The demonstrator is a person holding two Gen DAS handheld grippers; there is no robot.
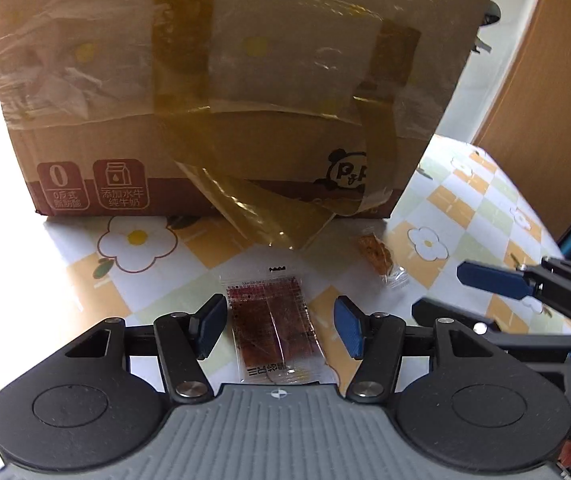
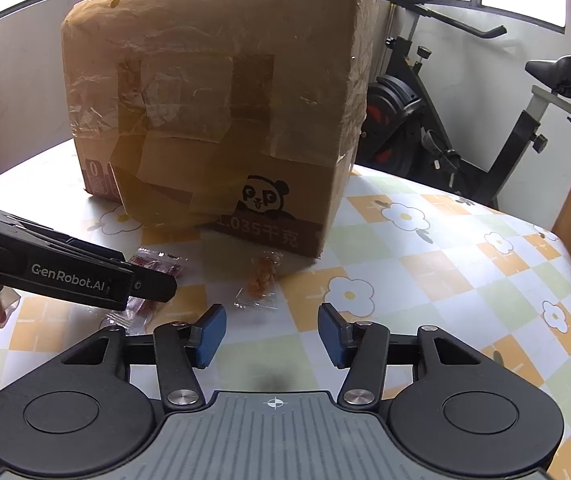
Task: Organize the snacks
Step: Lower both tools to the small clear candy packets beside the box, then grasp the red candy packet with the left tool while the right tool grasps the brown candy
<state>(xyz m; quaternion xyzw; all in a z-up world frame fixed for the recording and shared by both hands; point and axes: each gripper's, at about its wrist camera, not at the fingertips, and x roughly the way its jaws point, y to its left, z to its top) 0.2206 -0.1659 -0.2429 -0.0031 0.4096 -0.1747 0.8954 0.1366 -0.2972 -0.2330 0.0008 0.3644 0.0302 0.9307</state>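
My left claw (image 1: 279, 326) is released, its jaws standing wide apart just above the table (image 1: 481, 196), which carries a checked cloth printed with white flowers. Between the two blue pads (image 1: 207, 326) lies the dark red snack packet (image 1: 275, 336), a flat clear wrapper with a reddish-brown slab inside and printed text at its near end; neither pad touches it. The landmark is the cardboard box (image 1: 221, 80), which stands upright on the table directly ahead of the packet, with a loose strip of brown tape (image 1: 269, 216) peeling off its front face and curling down to the cloth. The packet lies near the box's front edge, on my side of the tape strip. The orange snack packet (image 1: 379, 258), a small clear wrapper holding orange pieces, lies close in front of the box's right front corner, apart from the red packet. My right claw (image 2: 271, 334) is likewise released, jaws apart and holding nothing, hovering over the table in front of the box's panda-printed corner; the orange snack packet sits just ahead of its left pad, not between the jaws. In the right wrist view the left claw's body covers part of the red packet. An exercise bike (image 2: 465, 128) stands beyond the table, to the right of the box.
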